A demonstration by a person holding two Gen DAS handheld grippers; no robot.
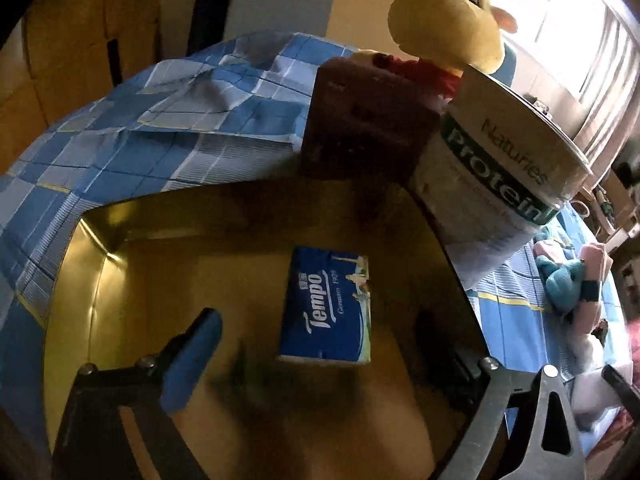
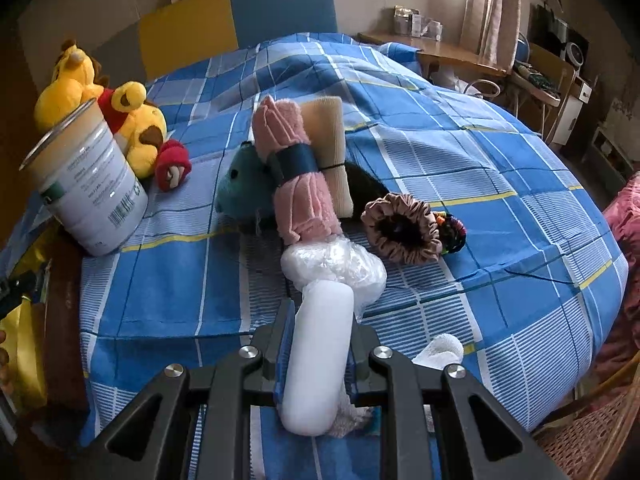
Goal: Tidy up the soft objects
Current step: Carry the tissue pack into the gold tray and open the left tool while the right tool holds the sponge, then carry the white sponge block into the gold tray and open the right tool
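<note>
left gripper (image 1: 320, 344) angled down, jaws wide over tissue pack (image 1: 326, 308).

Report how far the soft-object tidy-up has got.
Done: the Tempo tissue pack lies in the gold box, left gripper open above it. In hand: right gripper shut on a white roll. Left: pink towel roll, scrunchie, plush toys.

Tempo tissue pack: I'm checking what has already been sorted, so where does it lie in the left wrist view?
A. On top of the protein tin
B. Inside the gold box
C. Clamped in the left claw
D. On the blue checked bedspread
B: the Tempo tissue pack rests on the floor of the gold box, with the left claw open and its blue pads clear of it.
</note>
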